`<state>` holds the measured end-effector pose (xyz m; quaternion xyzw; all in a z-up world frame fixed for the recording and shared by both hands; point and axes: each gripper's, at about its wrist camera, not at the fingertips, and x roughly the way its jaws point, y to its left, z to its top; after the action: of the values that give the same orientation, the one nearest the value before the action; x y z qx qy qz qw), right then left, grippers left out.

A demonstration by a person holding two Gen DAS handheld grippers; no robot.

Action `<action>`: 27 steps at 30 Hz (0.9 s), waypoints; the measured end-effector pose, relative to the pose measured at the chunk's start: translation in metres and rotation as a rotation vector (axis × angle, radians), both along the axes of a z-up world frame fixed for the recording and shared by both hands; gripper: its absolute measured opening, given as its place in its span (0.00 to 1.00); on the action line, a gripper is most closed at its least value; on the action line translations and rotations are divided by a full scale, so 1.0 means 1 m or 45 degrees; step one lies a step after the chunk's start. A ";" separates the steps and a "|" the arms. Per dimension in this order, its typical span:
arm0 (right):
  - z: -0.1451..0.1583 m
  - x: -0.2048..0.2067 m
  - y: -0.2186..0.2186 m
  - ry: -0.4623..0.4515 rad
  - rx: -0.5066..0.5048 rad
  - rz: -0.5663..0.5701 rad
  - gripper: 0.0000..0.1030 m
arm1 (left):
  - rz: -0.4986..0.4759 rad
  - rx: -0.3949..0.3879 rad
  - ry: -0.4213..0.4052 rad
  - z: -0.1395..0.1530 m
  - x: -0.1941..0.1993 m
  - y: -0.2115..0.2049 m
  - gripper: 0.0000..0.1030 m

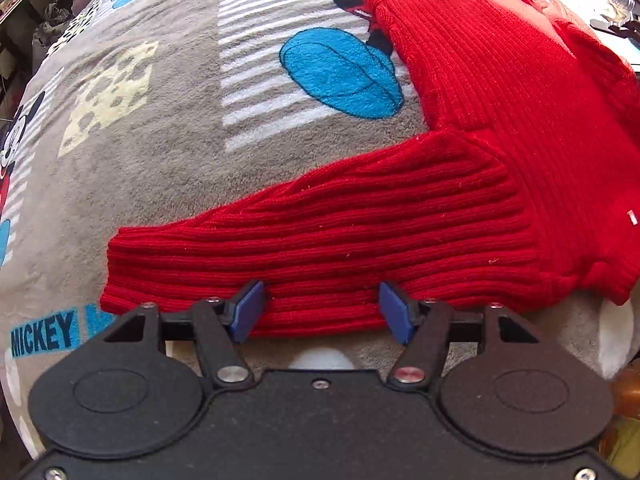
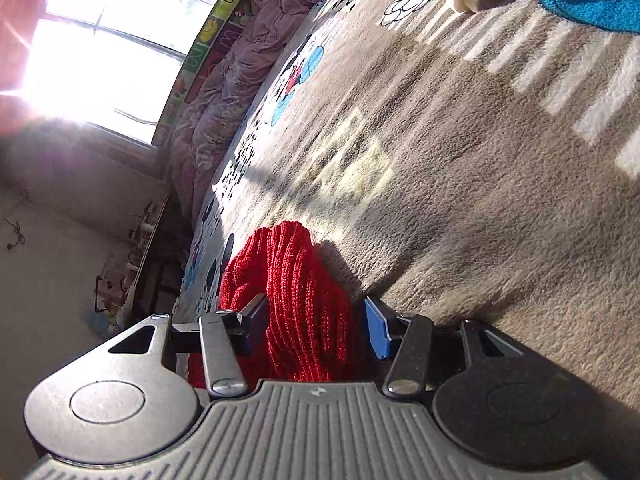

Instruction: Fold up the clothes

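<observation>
A red ribbed sweater [image 1: 500,120] lies spread flat on a grey cartoon-mouse blanket [image 1: 160,152] that covers a bed, its body toward the blanket's right side in the left wrist view and one sleeve [image 1: 320,248] stretched leftward across the near part of the blanket. The left gripper [image 1: 322,310] sits at the sleeve's near edge, its two blue fingers [image 1: 249,310] spread wide, with the lower border of the sleeve lying between them; whether the pads touch the knit cannot be told.

In the right wrist view, the right gripper [image 2: 316,326] is turned on its side above the blanket, its fingers [image 2: 377,328] also held apart. A bunched fold of the red knit [image 2: 292,292] fills the gap between them and rises past the tips, casting a shadow on the blanket. A rumpled pink quilt [image 2: 248,64] lies along the blanket's far edge below a bright window [image 2: 112,40].
</observation>
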<state>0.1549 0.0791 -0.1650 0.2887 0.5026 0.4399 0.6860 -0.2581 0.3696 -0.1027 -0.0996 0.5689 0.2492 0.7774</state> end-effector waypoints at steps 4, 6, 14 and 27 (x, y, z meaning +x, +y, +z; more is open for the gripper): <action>0.004 -0.005 0.010 -0.038 -0.029 -0.020 0.44 | -0.004 0.003 0.013 0.001 0.003 0.003 0.69; 0.007 -0.011 0.007 -0.043 -0.011 -0.051 0.25 | -0.015 0.022 0.029 0.001 0.008 0.002 0.69; 0.038 -0.035 -0.030 -0.168 0.092 -0.134 0.19 | -0.033 0.095 0.035 0.015 0.030 -0.004 0.69; 0.052 -0.056 -0.161 -0.238 0.191 -0.460 0.18 | -0.145 0.177 -0.030 0.043 0.068 -0.032 0.69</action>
<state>0.0990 -0.0823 -0.1135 0.3824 0.3426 0.3708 0.7739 -0.1897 0.3380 -0.0597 -0.0157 0.5458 0.2422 0.8020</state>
